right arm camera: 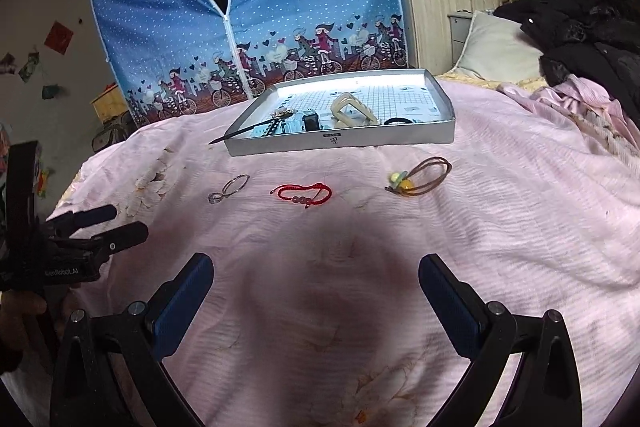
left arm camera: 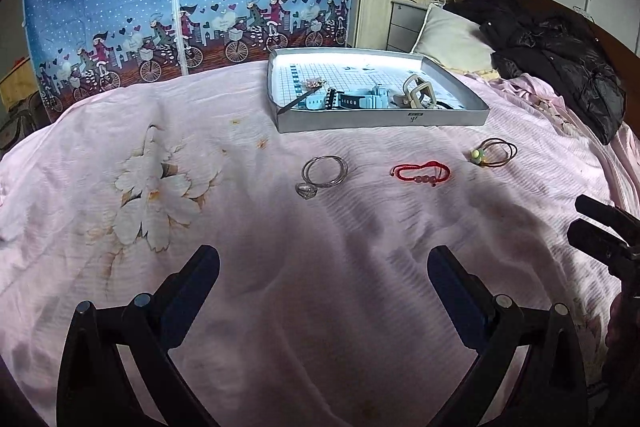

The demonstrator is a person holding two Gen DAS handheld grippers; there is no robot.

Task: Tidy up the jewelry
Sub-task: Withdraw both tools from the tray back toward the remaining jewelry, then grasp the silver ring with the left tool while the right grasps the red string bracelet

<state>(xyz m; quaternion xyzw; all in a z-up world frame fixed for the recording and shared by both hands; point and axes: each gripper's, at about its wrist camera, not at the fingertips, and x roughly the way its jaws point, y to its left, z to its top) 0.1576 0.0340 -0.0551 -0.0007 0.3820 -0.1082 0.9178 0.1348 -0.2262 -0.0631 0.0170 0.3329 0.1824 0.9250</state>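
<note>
We hold our left gripper [left arm camera: 324,267] and right gripper [right arm camera: 316,275] wide apart and empty over the pink bedsheet [left arm camera: 240,227], where the silver rings [left arm camera: 322,173], red bracelet [left arm camera: 420,174] and brown cord [left arm camera: 494,151] lie near the gray tray [left arm camera: 380,117].

Between my two grippers and the row of jewelry the bed [left arm camera: 280,307] cover is bare — I can pass there freely. The silver bangle [left arm camera: 324,171], red bracelet [left arm camera: 420,173] and brown cord [left arm camera: 496,150] lie well apart. Behind them the tray [left arm camera: 380,115] wall blocks a low path — dark clothes [left arm camera: 560,55] crowd the right.
</note>
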